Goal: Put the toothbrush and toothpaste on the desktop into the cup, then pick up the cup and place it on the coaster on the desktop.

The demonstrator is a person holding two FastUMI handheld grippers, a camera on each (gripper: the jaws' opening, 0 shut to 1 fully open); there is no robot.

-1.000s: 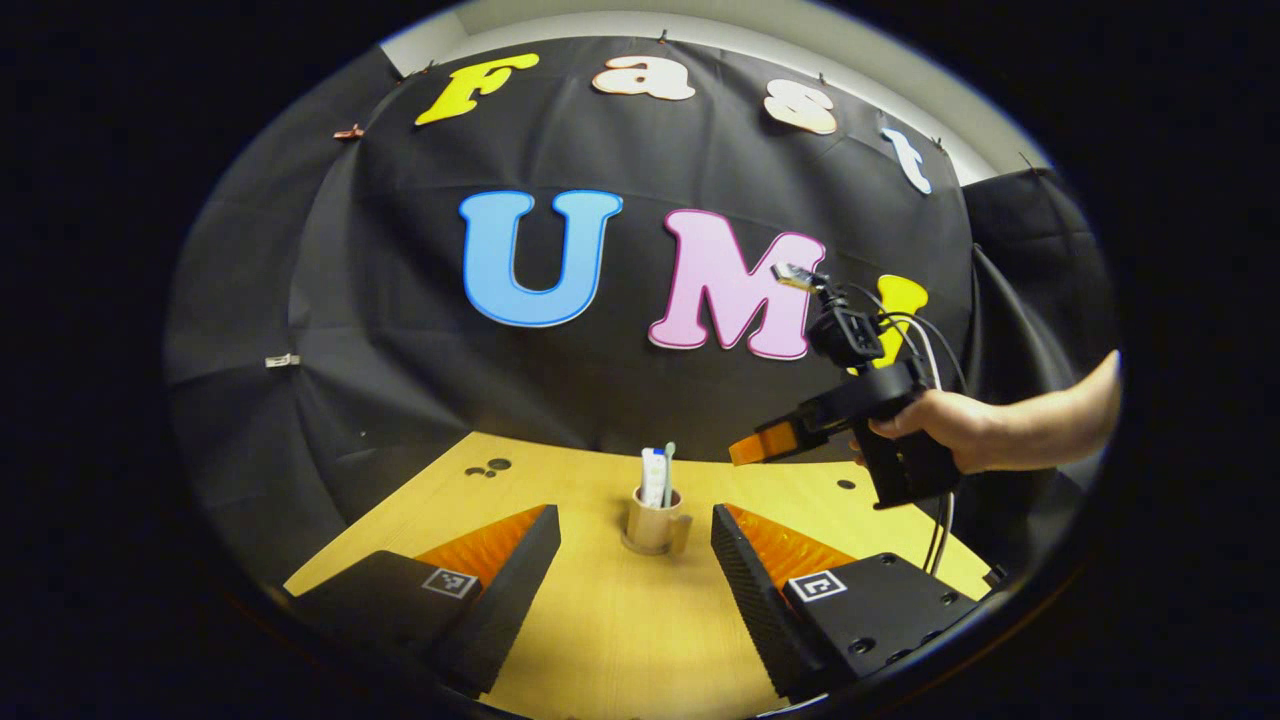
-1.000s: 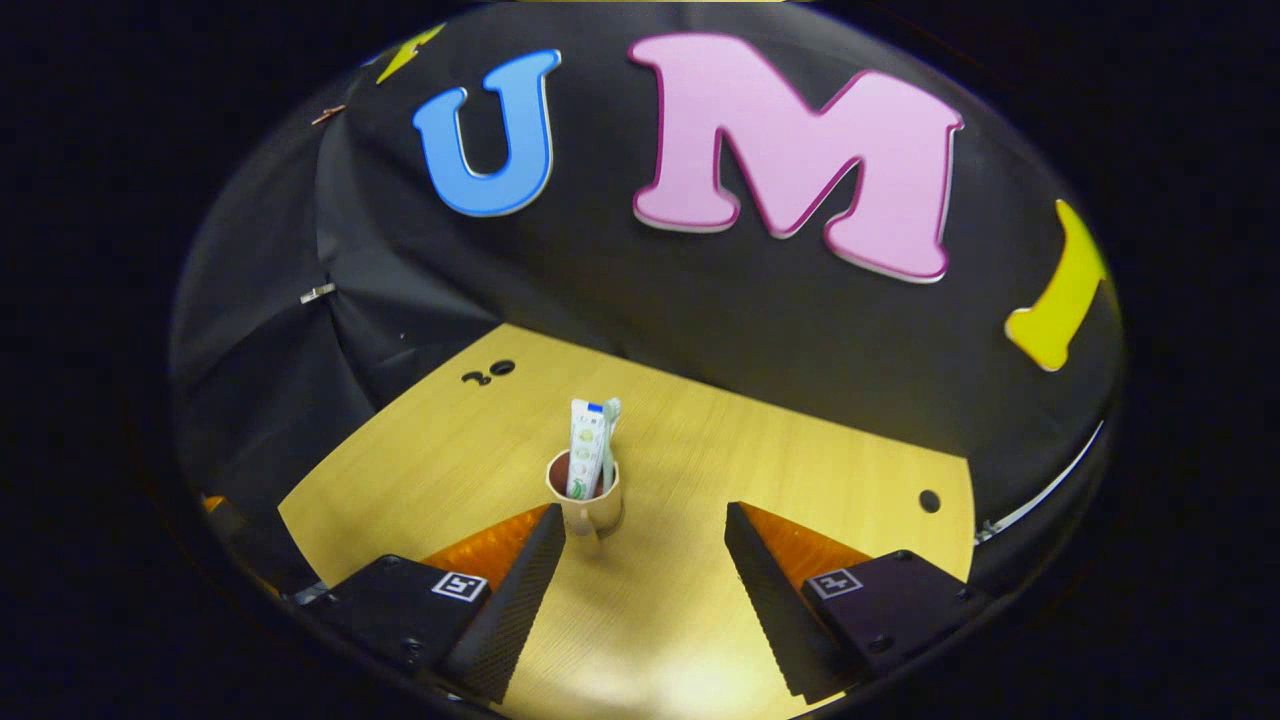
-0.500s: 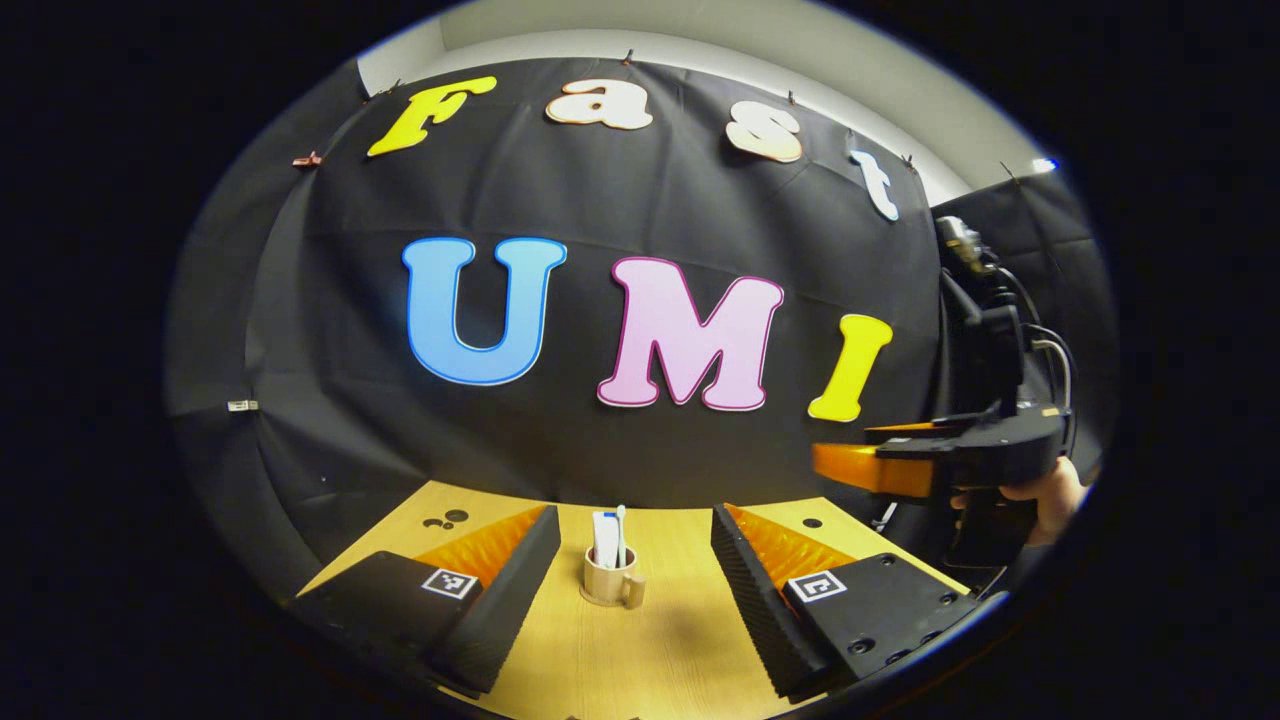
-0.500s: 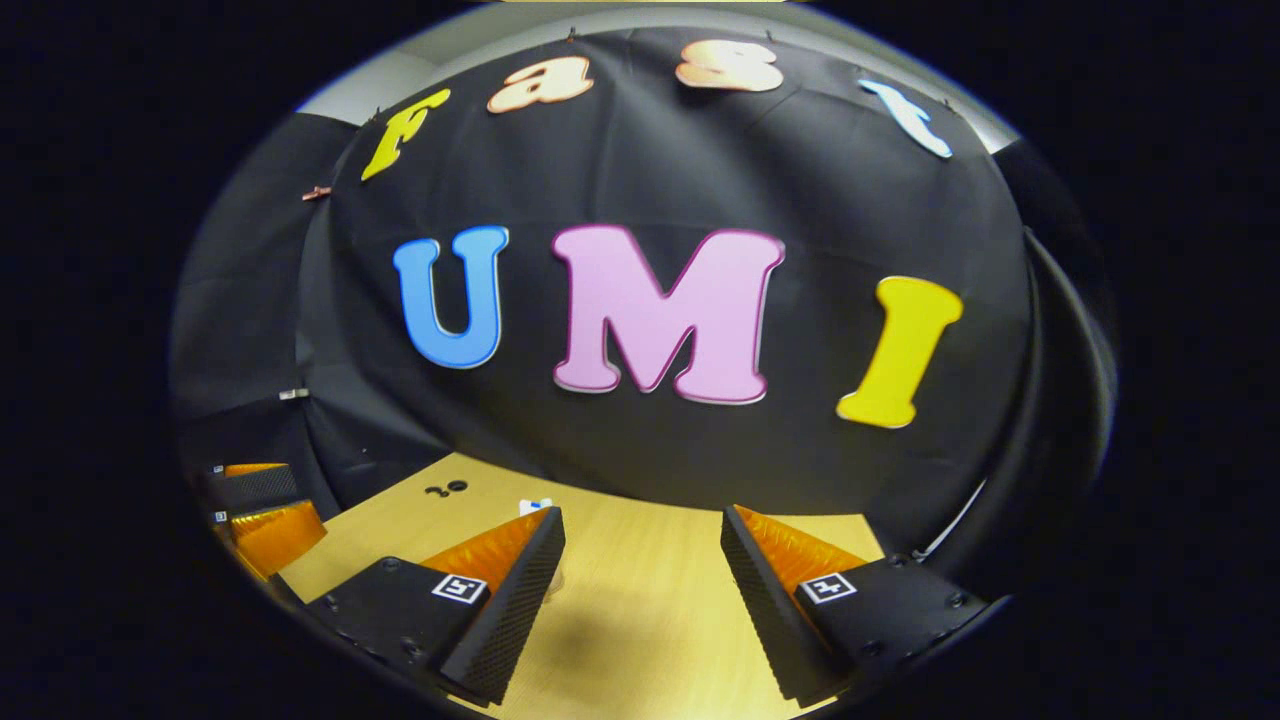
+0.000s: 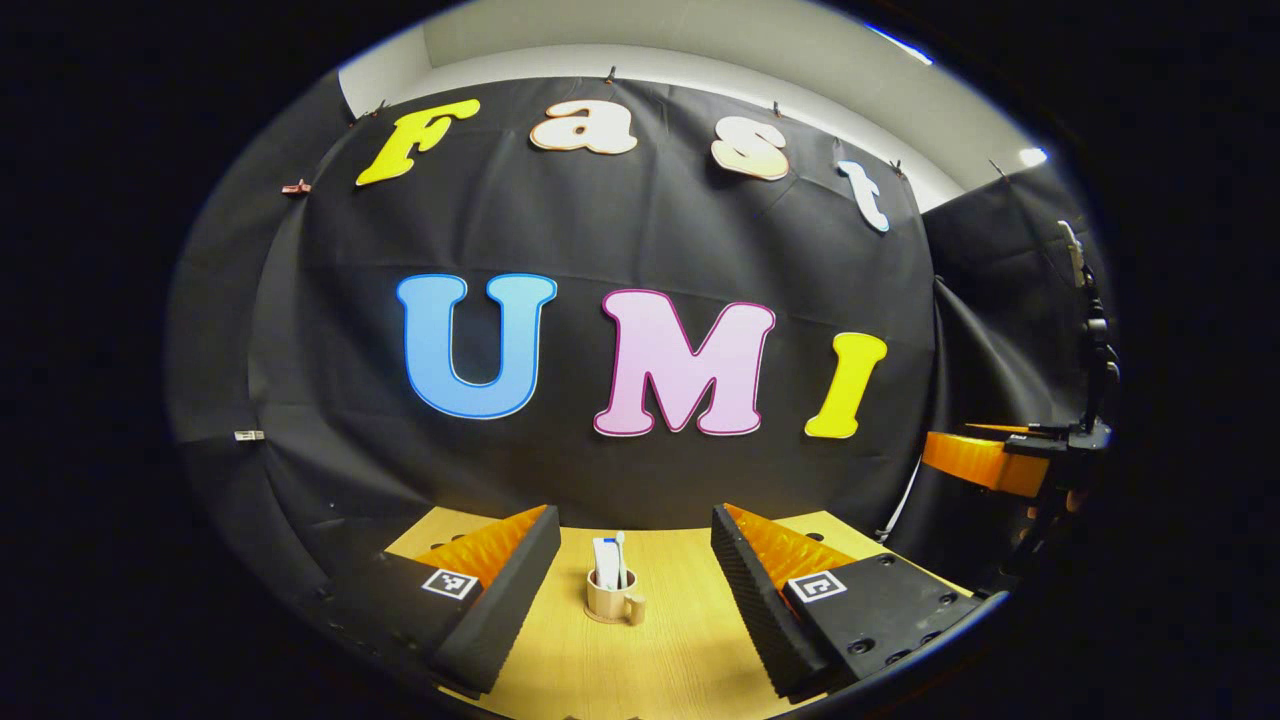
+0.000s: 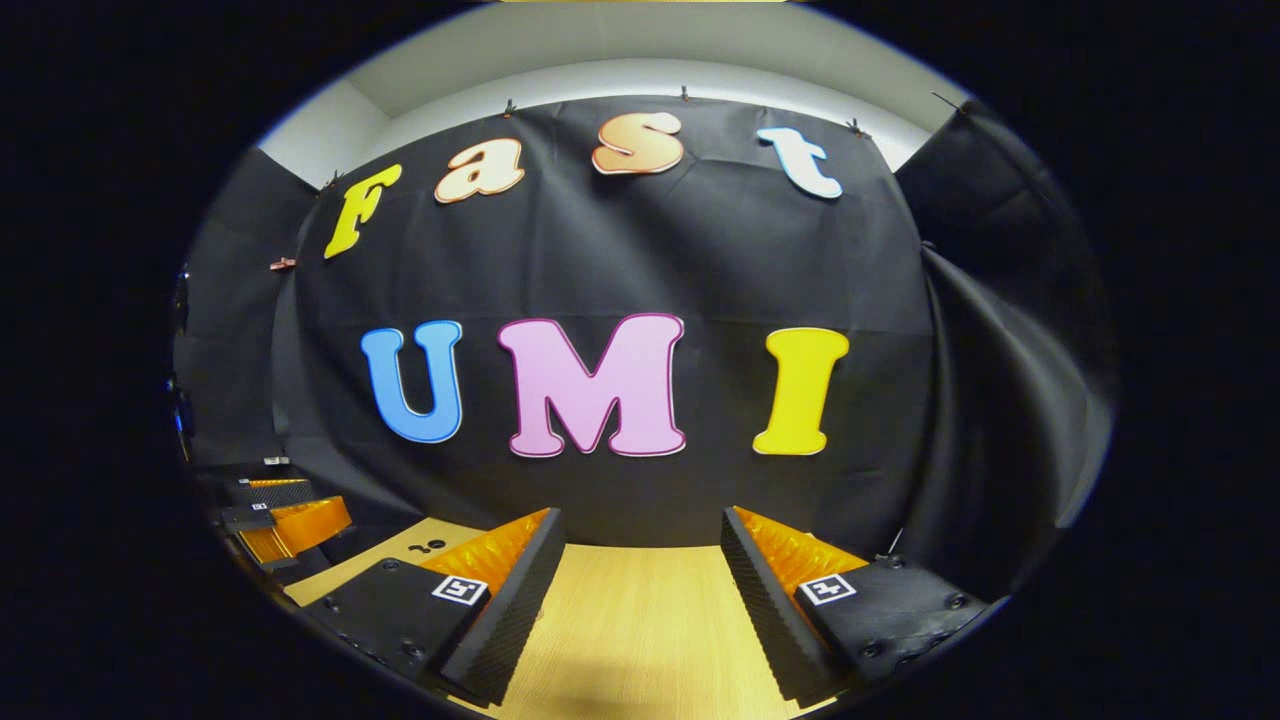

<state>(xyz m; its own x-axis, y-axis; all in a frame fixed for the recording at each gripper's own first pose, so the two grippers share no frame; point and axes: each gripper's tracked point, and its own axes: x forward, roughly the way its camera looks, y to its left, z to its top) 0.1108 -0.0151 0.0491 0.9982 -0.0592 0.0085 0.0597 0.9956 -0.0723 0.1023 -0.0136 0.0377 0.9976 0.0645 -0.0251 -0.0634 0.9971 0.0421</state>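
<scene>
**Cup with toothbrush and toothpaste stands on the surface**

In the left gripper view the cup [image 5: 610,603] stands upright on the wooden surface [image 5: 620,670], its handle to the right. The toothpaste [image 5: 604,562] and the toothbrush [image 5: 621,558] stick up from it. A thin round rim shows under the cup; I cannot tell if it is the coaster. The left tongs [image 5: 634,600] are released and wide, the cup between the fingers but further away, not touched. The right tongs [image 6: 640,600] are released too, over bare surface [image 6: 630,640].
</scene>
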